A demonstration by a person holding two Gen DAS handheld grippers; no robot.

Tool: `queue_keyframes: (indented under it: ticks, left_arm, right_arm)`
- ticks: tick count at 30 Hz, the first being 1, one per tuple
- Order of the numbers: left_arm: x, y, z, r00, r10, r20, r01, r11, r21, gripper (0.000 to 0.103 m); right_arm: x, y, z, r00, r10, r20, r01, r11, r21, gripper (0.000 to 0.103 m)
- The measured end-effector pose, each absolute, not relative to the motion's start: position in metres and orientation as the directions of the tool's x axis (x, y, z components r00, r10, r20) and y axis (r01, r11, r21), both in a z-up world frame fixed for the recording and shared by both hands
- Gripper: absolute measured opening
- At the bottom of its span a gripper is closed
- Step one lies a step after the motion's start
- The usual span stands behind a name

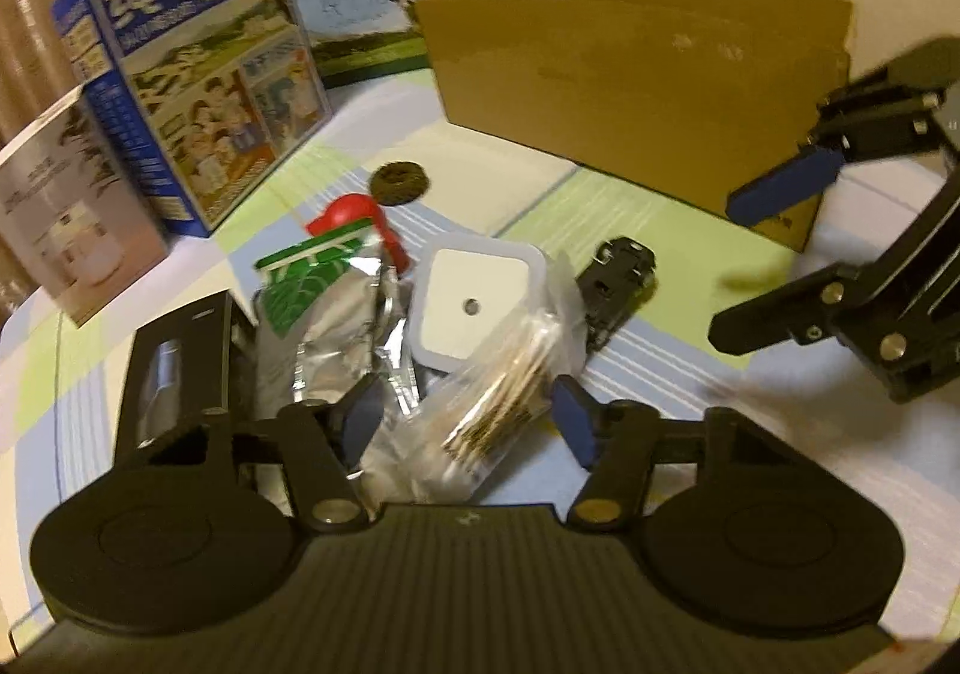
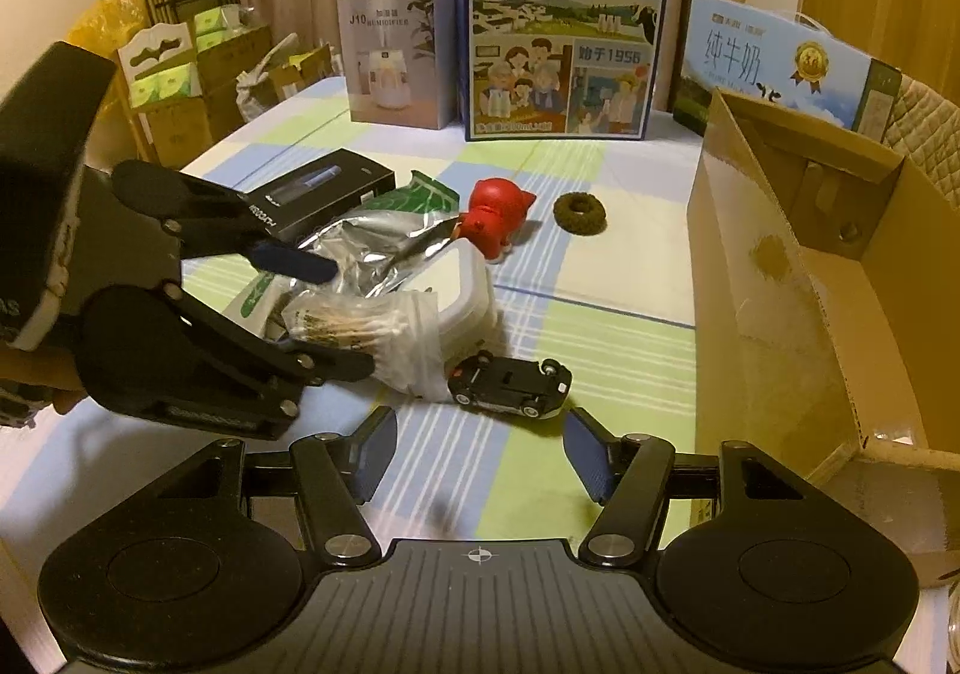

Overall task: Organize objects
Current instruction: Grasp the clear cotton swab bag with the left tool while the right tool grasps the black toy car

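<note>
A clear bag of cotton swabs lies on the checked tablecloth between the open fingers of my left gripper, which is not closed on it. Behind the bag are a silver and green foil pouch, a white square container, a red figurine and a black box. A black toy car lies upside down just ahead of my open, empty right gripper.
An open cardboard box stands at the right. A dark ring-shaped object lies mid-table. Milk cartons and a humidifier box stand along the far edge. Stacked boxes sit beyond the table, left.
</note>
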State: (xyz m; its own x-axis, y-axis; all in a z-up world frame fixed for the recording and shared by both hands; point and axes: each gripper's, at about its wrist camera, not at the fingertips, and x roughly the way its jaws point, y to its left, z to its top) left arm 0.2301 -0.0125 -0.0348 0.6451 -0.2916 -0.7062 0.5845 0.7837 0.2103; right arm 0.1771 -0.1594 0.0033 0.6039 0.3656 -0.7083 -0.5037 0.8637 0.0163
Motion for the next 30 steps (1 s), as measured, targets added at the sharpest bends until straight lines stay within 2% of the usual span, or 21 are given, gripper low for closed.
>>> queue_keyframes:
  ticks: [4,5,8,14,19,30]
  left_arm:
    - [0.229,-0.019,-0.04,0.617,-0.285,-0.733,0.604,0.769,0.209,0.033]
    - [0.227,-0.02,-0.04,0.608,-0.285,-0.741,0.608,0.768,0.204,0.024]
    - [0.219,-0.021,-0.037,0.592,-0.268,-0.76,0.591,0.785,0.184,0.011]
    - [0.196,0.003,-0.015,0.588,-0.258,-0.767,0.424,0.906,0.021,0.011]
    - [0.183,0.017,-0.015,0.604,-0.209,-0.769,0.307,0.951,-0.017,0.011]
    - [0.19,0.021,-0.024,0.59,-0.247,-0.769,0.296,0.952,-0.079,0.01]
  right_arm:
    - [0.179,-0.159,0.004,0.602,0.371,-0.707,-0.506,0.862,0.023,0.06]
    - [0.179,-0.159,0.003,0.603,0.372,-0.706,-0.506,0.862,0.022,0.06]
    - [0.181,-0.158,0.003,0.605,0.374,-0.703,-0.509,0.86,0.02,0.06]
    - [0.183,-0.149,0.0,0.621,0.367,-0.693,-0.537,0.843,-0.034,0.06]
    - [0.199,-0.14,-0.007,0.629,0.349,-0.694,-0.544,0.836,-0.073,0.06]
    - [0.241,-0.128,-0.04,0.56,0.324,-0.762,-0.612,0.782,-0.118,0.058]
